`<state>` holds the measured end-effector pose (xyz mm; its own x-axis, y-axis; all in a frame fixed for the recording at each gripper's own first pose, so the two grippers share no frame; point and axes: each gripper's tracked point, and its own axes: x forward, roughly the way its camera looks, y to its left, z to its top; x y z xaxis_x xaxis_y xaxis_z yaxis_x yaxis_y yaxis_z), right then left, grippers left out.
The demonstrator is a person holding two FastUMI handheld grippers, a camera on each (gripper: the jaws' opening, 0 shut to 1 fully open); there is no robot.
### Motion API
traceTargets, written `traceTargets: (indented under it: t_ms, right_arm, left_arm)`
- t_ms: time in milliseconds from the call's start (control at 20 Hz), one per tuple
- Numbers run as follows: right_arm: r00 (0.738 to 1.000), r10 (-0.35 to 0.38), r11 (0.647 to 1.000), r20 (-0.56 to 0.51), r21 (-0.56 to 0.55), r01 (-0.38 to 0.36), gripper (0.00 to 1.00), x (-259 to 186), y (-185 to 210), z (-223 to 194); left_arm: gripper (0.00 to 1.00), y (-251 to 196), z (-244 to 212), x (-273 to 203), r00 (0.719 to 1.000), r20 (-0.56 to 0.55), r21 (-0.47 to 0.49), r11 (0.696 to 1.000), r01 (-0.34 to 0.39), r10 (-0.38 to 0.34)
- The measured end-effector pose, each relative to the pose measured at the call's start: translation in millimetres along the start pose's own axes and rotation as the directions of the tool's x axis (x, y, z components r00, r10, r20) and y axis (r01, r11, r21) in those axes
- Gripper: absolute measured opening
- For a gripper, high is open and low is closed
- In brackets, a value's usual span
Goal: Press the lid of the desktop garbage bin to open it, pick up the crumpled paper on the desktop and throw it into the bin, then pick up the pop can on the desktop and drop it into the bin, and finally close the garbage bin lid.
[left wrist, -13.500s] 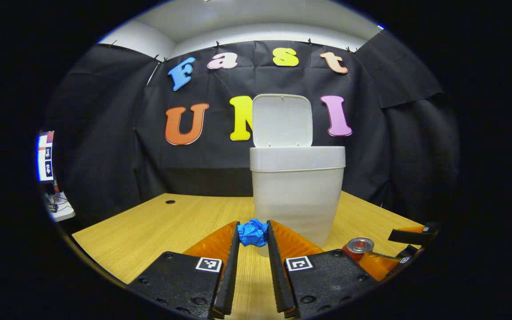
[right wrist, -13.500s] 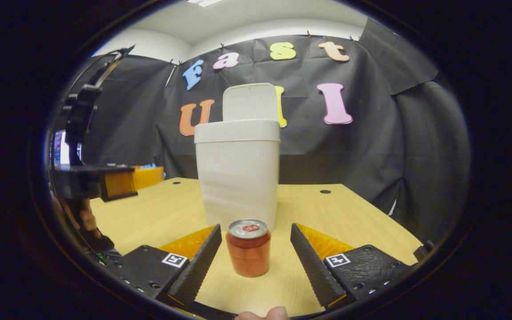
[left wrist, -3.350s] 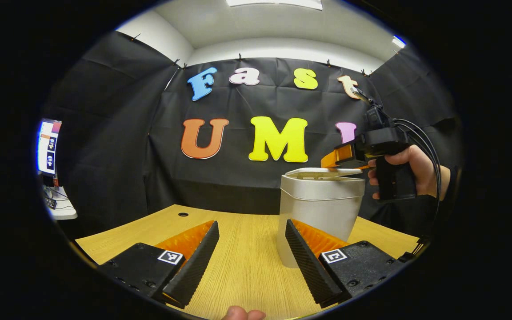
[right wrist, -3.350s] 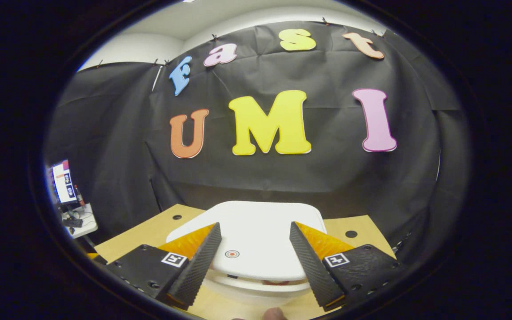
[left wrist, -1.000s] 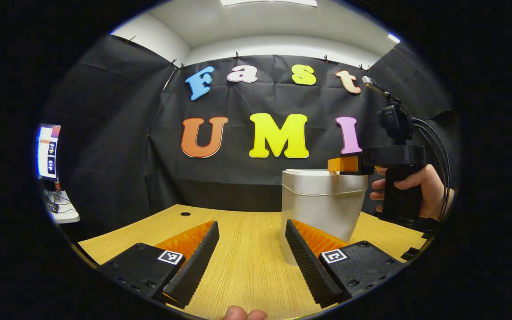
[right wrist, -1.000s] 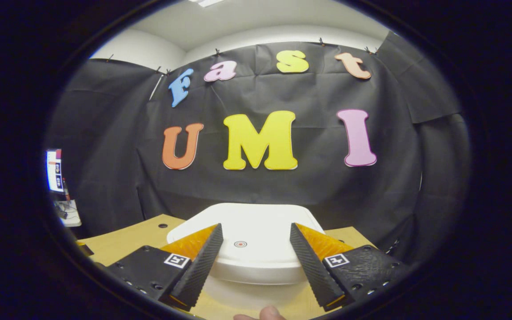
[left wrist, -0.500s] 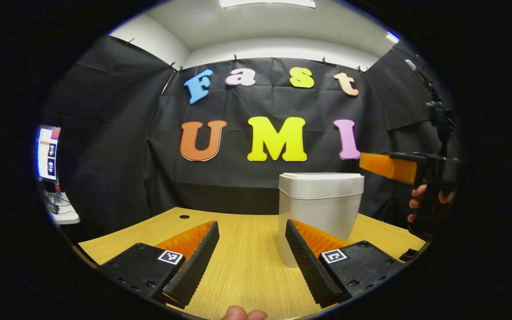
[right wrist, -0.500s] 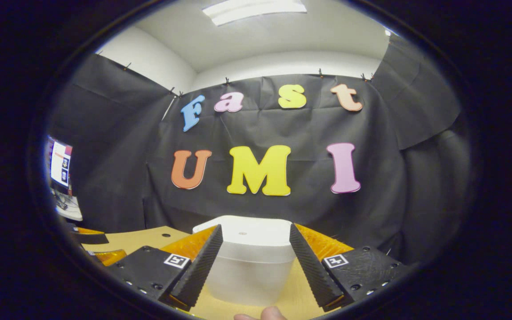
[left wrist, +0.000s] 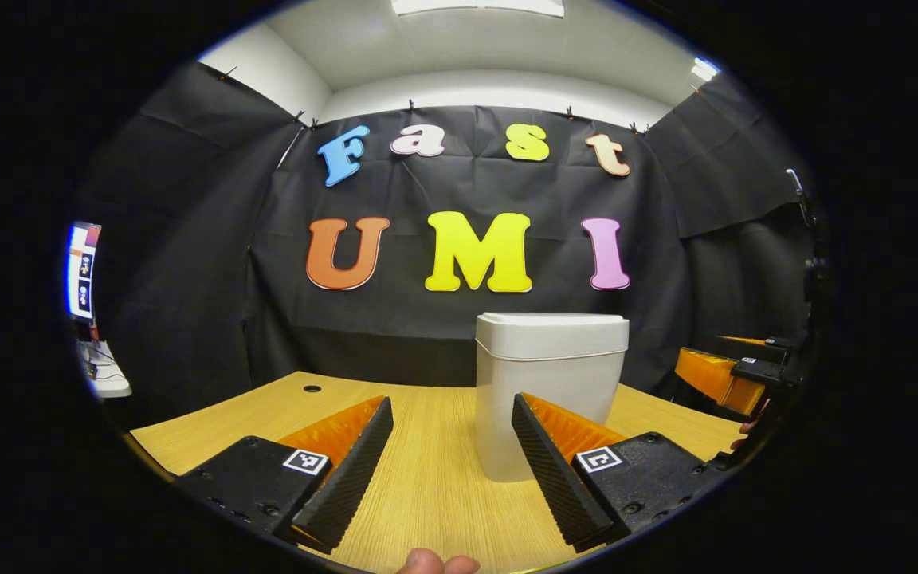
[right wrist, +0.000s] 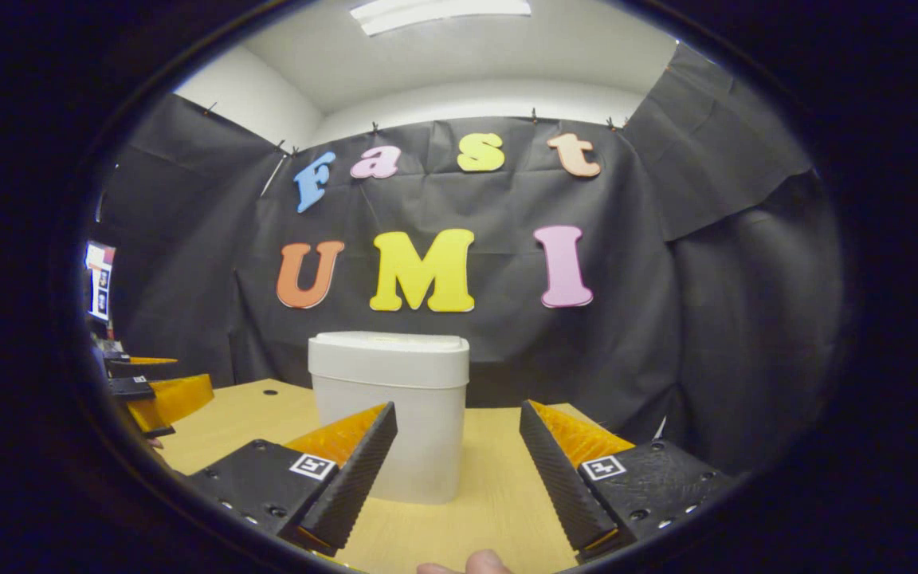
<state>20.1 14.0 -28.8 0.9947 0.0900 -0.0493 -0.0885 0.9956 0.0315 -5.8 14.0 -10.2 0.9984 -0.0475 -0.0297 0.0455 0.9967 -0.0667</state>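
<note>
In the left gripper view, the left claw stood wide open with nothing between its fingers, held low over the light wooden desk. Past its right finger stood the white plastic desktop garbage bin, upright on the desk, its flat white lid shut down flush on the rim. The bin sat a little to the right of the gap between the fingers and apart from them. At the far right edge of that view the right claw showed side-on, off to the right of the bin and clear of it, with part of the hand that held it just visible at the rim. In the right gripper view, the right claw likewise stood wide open and held nothing, level over the desk. The bin stood beyond its left finger, which hid part of the lower body, and the lid lay closed on top. At the left edge of that view the left claw showed near the desk's left side, well apart from the bin. A fingertip showed at the bottom edge. A lit computer screen stood on a small white side table at the far left, outside the black cloth wall.
</note>
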Motion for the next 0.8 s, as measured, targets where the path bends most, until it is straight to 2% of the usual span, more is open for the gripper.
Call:
traceTargets:
  t_ms: [250,800]
  right_arm:
    - [1.0,-0.017,1.0,-0.007,-0.01,0.017,0.96,1.3,1.2,-13.7]
    - [1.0,-0.005,1.0,0.011,-0.03,0.005,0.96,-10.6,13.8,-2.6]
  left_arm:
    - [0.97,1.0,-2.0,1.2,1.0,0.0,0.015,1.0,-0.006,0.006]
    - [0.97,1.4,-2.0,1.9,1.0,-0.002,0.002,1.0,-0.009,0.009]
